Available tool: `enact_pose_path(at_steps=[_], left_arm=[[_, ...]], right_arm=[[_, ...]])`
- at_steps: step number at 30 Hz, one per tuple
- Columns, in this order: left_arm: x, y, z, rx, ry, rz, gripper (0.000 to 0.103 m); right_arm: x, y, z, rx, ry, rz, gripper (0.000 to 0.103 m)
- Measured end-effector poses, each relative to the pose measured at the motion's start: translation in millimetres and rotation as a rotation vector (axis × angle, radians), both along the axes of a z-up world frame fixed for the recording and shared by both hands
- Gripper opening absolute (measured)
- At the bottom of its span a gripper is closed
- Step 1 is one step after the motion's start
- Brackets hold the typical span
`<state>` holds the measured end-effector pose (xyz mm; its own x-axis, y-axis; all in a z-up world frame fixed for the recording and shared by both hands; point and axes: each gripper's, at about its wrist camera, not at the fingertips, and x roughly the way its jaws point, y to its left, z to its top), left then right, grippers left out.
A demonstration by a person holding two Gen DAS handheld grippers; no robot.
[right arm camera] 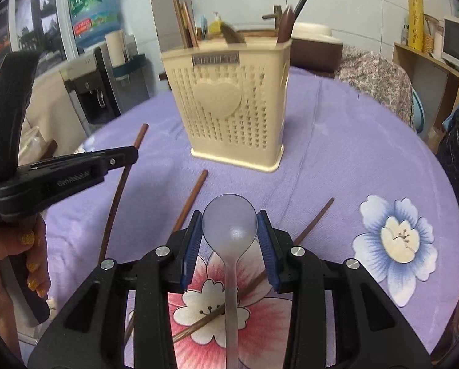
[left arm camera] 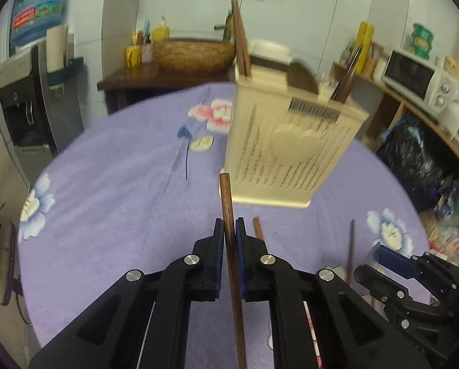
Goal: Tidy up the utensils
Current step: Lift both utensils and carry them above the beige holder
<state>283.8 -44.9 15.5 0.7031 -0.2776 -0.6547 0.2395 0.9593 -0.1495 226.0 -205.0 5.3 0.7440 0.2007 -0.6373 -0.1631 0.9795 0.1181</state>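
Note:
A cream perforated utensil holder (left arm camera: 287,144) (right arm camera: 232,107) stands on the purple flowered tablecloth (left arm camera: 121,184), with brown chopsticks (right arm camera: 184,24) and dark utensils (right arm camera: 286,24) standing in it. My left gripper (left arm camera: 229,230) is shut on a brown chopstick (left arm camera: 231,246), held above the cloth just in front of the holder; it also shows in the right wrist view (right arm camera: 131,156). My right gripper (right arm camera: 229,230) is shut on the bowl of a translucent grey spoon (right arm camera: 229,224), above the cloth; it shows at the left wrist view's lower right (left arm camera: 392,264).
Loose brown chopsticks (right arm camera: 189,203) (right arm camera: 312,221) (left arm camera: 350,246) lie on the cloth near my grippers. A water dispenser (left arm camera: 23,101) stands left, a wooden side table with a basket (left arm camera: 192,52) behind, shelves with a microwave (left arm camera: 413,73) right.

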Motion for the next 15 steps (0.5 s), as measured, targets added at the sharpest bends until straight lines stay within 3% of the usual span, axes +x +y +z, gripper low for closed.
enact_pose_path(at_steps=[7, 15], left_arm=[[-30, 14, 54, -0.045, -0.139, -0.004, 0.008], [-34, 20, 70, -0.07, -0.167, -0.02, 0.008]], right_arm=[[-27, -12, 39, 0.027, -0.065, 0.033, 0.037], [-37, -16, 60, 0.048, -0.083, 0.07, 0.037]])
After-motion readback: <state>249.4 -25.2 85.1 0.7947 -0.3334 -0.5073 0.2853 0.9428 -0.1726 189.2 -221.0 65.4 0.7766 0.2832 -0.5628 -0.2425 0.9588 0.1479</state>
